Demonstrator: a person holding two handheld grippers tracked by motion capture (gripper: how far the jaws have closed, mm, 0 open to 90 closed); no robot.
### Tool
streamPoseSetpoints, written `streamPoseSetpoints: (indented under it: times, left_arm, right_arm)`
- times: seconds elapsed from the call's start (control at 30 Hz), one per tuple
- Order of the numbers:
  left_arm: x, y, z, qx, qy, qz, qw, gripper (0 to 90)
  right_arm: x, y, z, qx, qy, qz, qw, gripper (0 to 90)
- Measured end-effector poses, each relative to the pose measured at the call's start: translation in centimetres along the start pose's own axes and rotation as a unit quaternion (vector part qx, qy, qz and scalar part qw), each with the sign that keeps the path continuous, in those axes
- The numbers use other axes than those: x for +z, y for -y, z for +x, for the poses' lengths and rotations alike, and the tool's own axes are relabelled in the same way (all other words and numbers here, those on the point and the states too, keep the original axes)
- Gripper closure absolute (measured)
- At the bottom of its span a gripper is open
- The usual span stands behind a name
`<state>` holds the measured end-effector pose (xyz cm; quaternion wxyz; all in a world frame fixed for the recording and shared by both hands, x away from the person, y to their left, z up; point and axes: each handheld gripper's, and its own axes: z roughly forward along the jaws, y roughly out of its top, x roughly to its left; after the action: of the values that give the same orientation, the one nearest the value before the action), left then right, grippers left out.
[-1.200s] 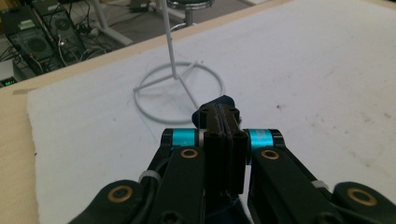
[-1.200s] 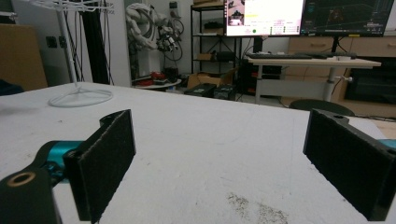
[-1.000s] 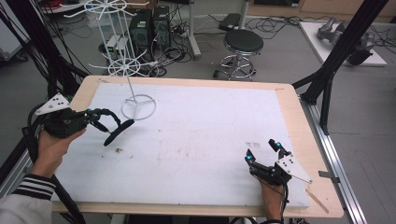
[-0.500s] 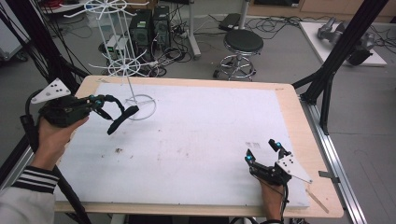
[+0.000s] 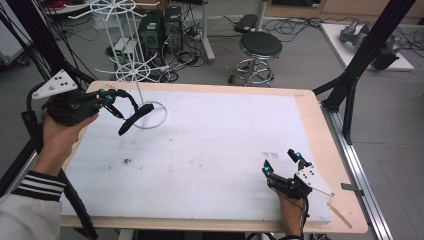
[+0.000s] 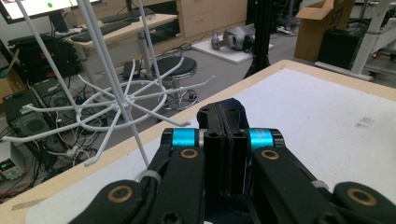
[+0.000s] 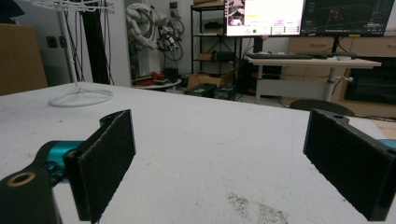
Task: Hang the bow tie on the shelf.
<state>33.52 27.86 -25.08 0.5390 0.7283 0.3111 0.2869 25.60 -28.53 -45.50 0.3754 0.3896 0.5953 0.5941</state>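
A dark curved strap (image 5: 134,118) is held in the left claw (image 5: 119,105), whose jaws are clamped tight on it, above the bench (image 5: 210,140) just beside the round base of the white wire rack (image 5: 137,75). The right claw (image 5: 282,164) is kept resting on the bench's near right part, jaws wide apart, with nothing gripped.

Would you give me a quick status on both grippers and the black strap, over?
Left gripper shut on black strap, held above the table beside the white wire rack. Right gripper open, empty, resting near table edge. Nothing in the way.
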Motion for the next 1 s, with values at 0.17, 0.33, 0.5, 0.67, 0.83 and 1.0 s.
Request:
streamPoseSetpoints:
  times: [0.17,0.33,0.5,0.67,0.83,1.0]
  left_arm:
    - [0.4,-0.5,-0.1,-0.001,-0.002,-0.004,1.0000,88.5]
    - [0.7,-1.0,-0.1,0.007,-0.003,-0.001,1.0000,88.5]
    - [1.3,-1.5,0.2,0.004,-0.010,-0.003,0.9999,88.5]
    - [1.8,-1.8,0.6,-0.001,-0.016,-0.005,0.9999,88.4]
    - [2.7,-2.0,1.4,-0.011,-0.025,0.001,0.9996,88.4]
    - [3.6,-2.1,2.0,-0.008,-0.043,0.015,0.9989,88.4]
  right_arm:
    - [0.0,0.0,0.0,0.001,0.000,0.000,1.0000,8.2]
    - [0.0,0.0,0.0,0.001,0.000,0.000,1.0000,8.2]
    - [0.0,0.0,0.0,0.001,0.000,0.000,1.0000,8.2]
    - [0.0,0.0,0.0,0.000,0.000,0.000,1.0000,8.2]
    - [0.0,0.0,0.0,0.001,0.000,0.001,1.0000,8.2]
    - [0.0,0.0,0.0,0.001,0.000,0.001,1.0000,8.2]
